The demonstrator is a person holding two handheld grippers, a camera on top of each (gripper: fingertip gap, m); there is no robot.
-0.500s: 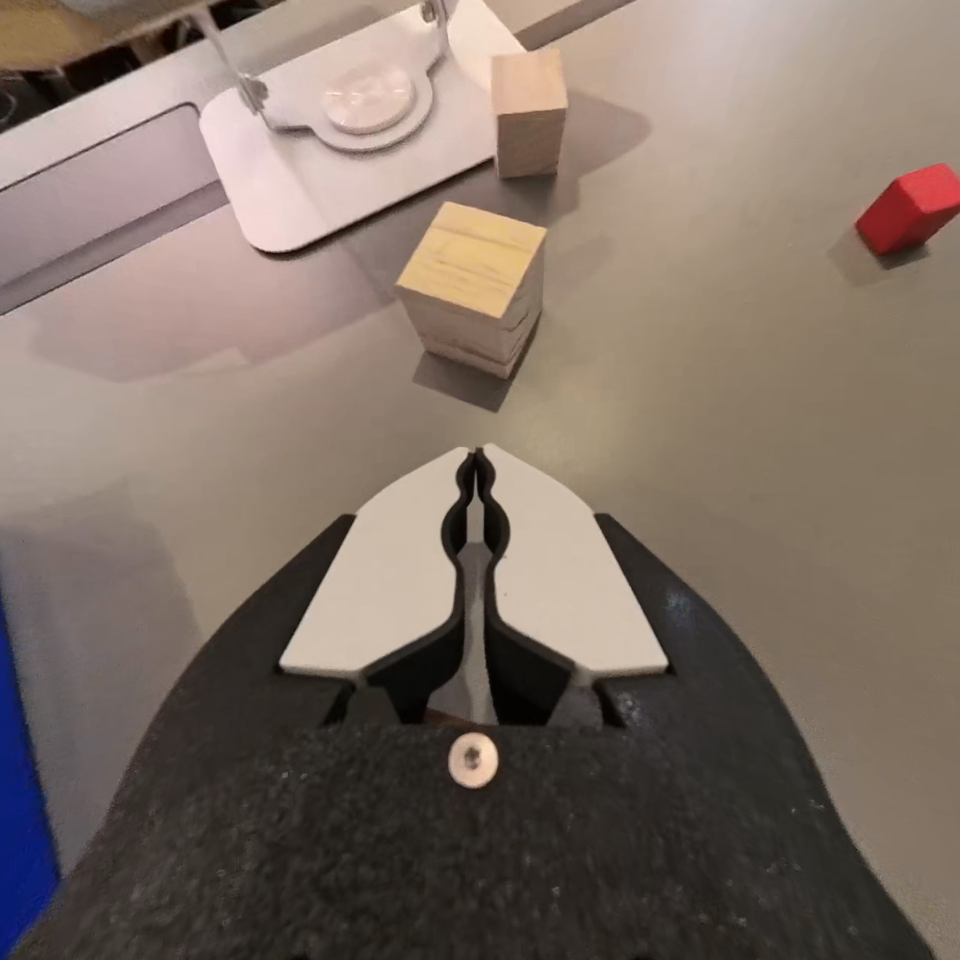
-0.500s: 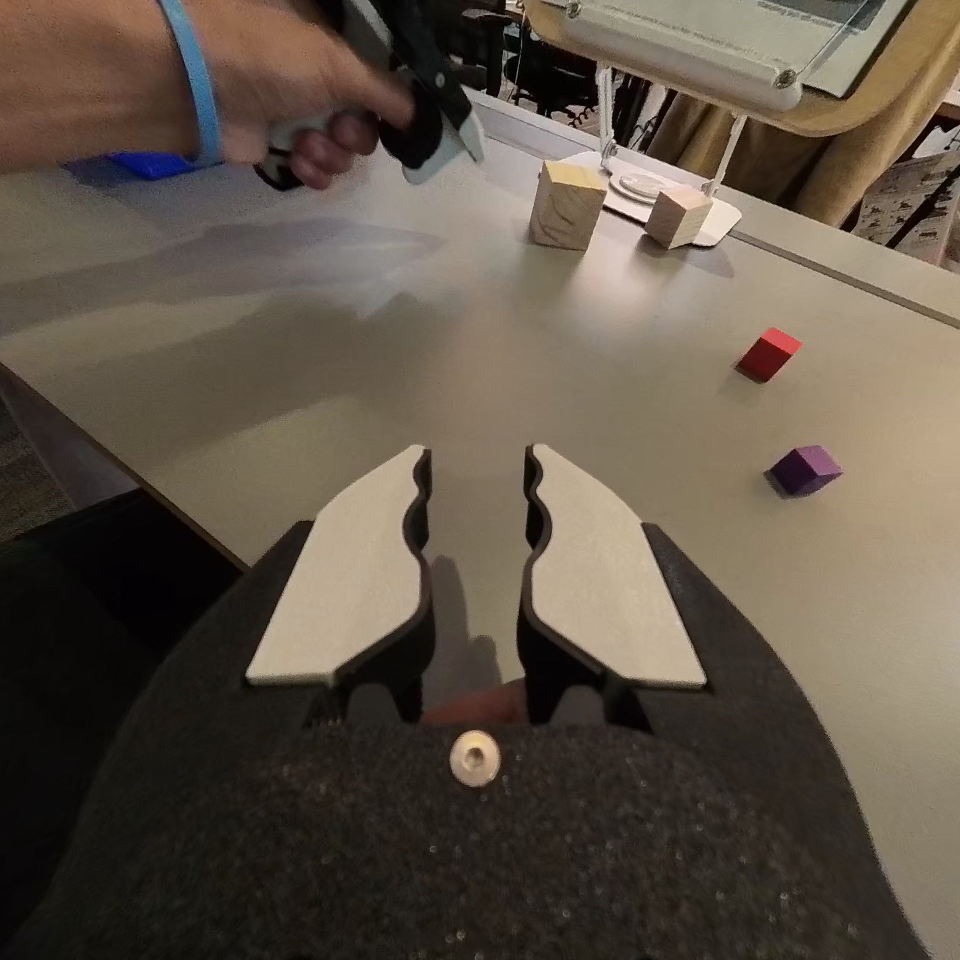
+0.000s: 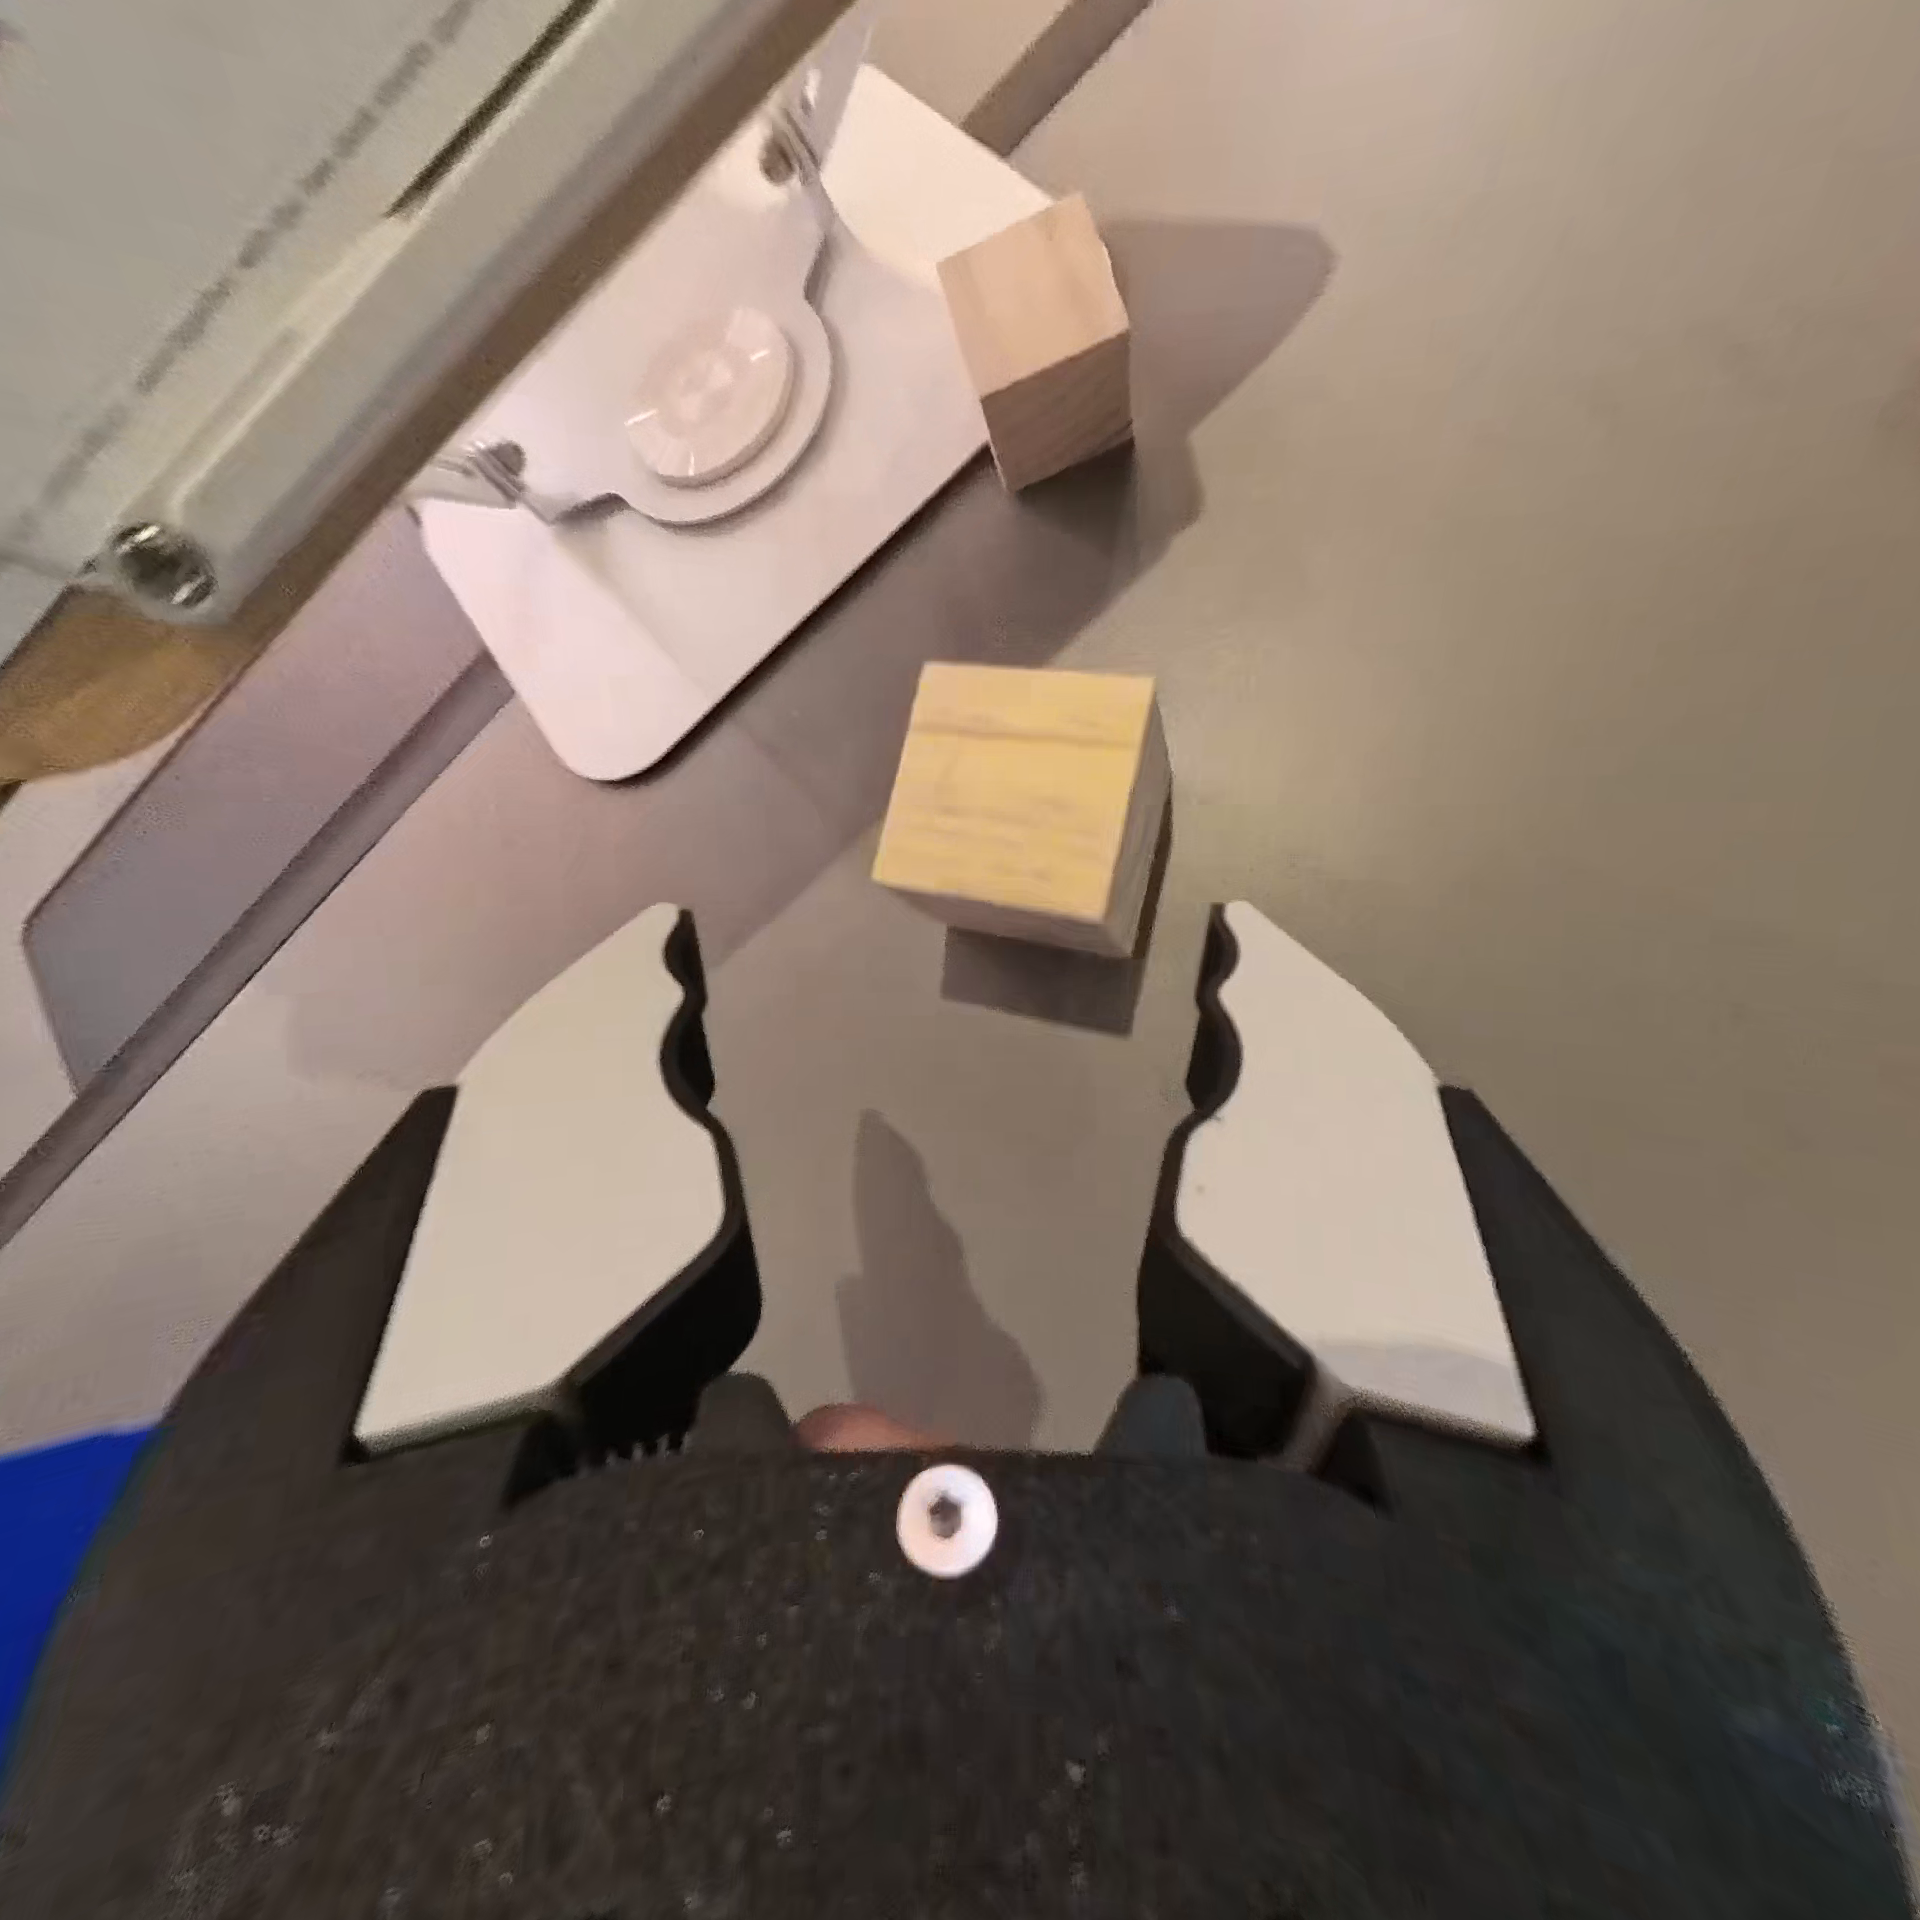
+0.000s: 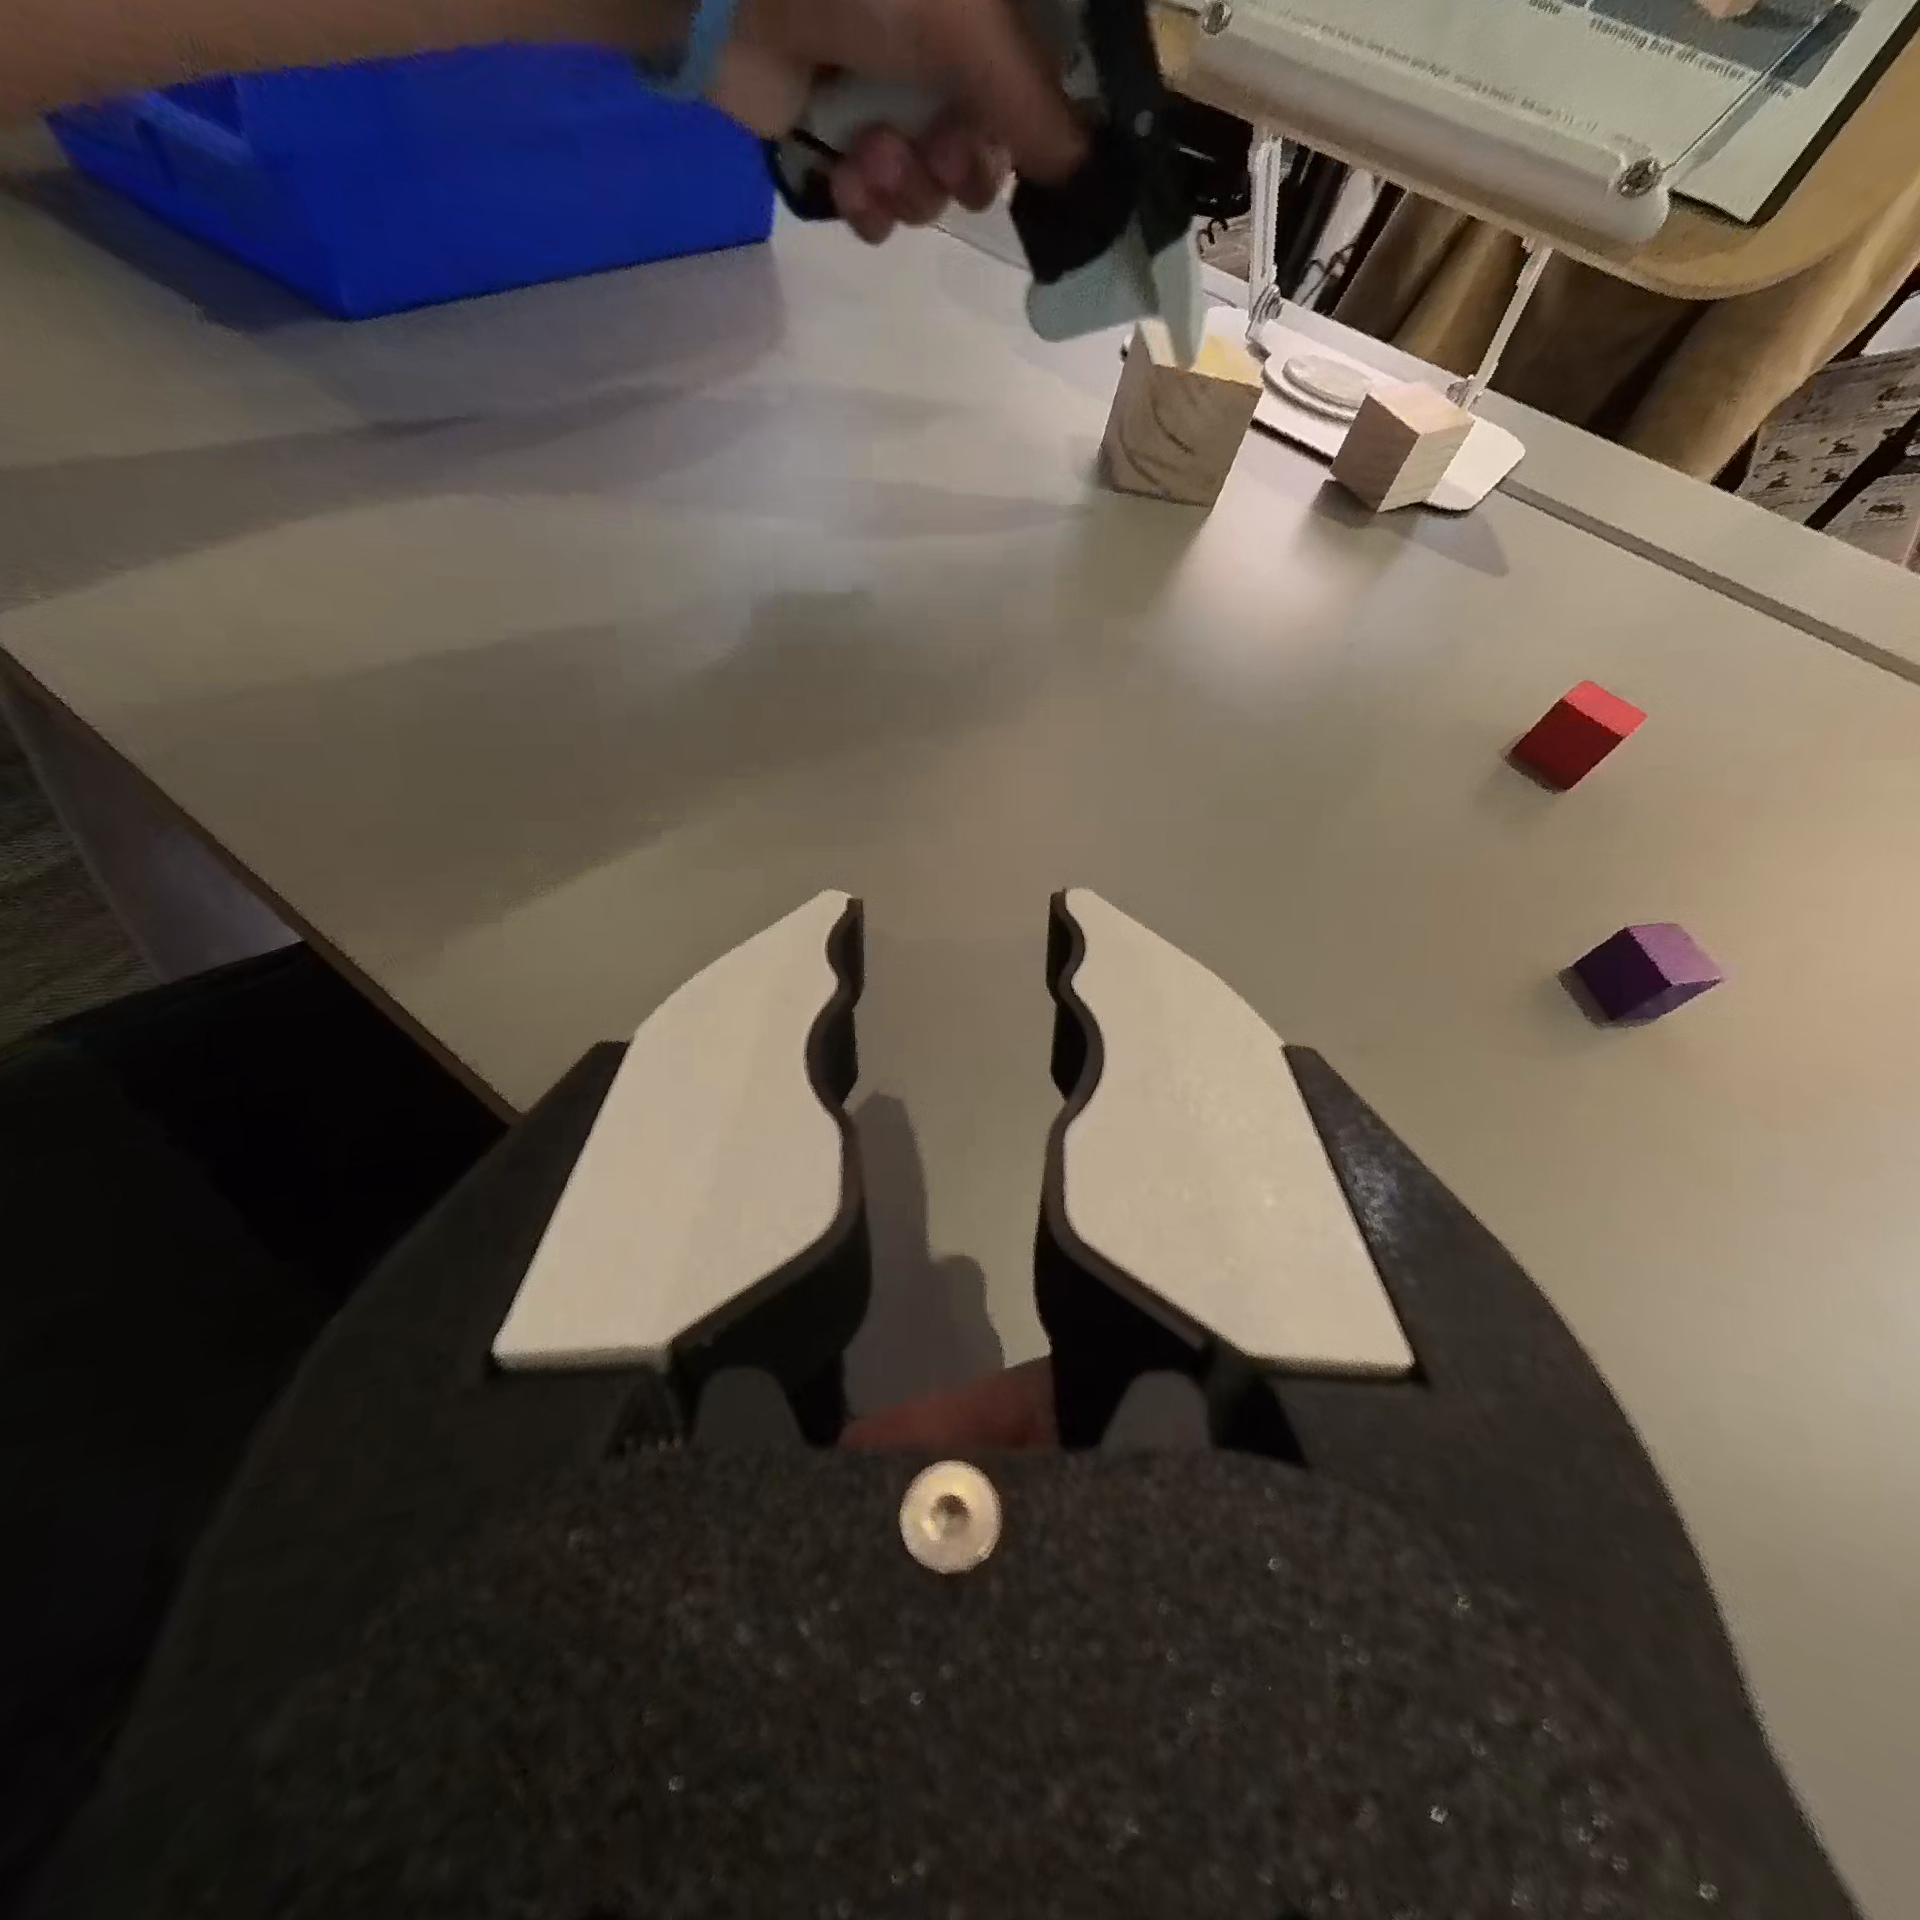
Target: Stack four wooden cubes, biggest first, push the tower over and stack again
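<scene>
The biggest wooden cube [image 3: 1018, 805] stands on the grey table just ahead of my left gripper [image 3: 951, 920], which is open wide above it. A smaller plain wooden cube [image 3: 1044, 338] sits beyond it by a white stand base. In the right wrist view the big cube [image 4: 1174, 431] has the left gripper [image 4: 1127, 296] hovering at its top, and the smaller cube [image 4: 1397, 447] stands to its right. A red cube [image 4: 1574, 732] and a purple cube [image 4: 1642, 971] lie at the right. My right gripper [image 4: 956, 920] is open and empty near the table's front edge.
A white stand base [image 3: 686, 436] with a tilted display board [image 4: 1455, 94] stands at the back. A blue bin [image 4: 416, 171] sits at the far left. The table's front-left edge [image 4: 260, 883] runs close to my right gripper. There is about 35 cm between the tips of the two grippers. The right gripper is farther from the biggest wooden cube [image 3: 1018, 805], some 35 cm, than the left, some 4 cm.
My left gripper has opened from shut and moved forward over the big cube. The right gripper has barely moved.
</scene>
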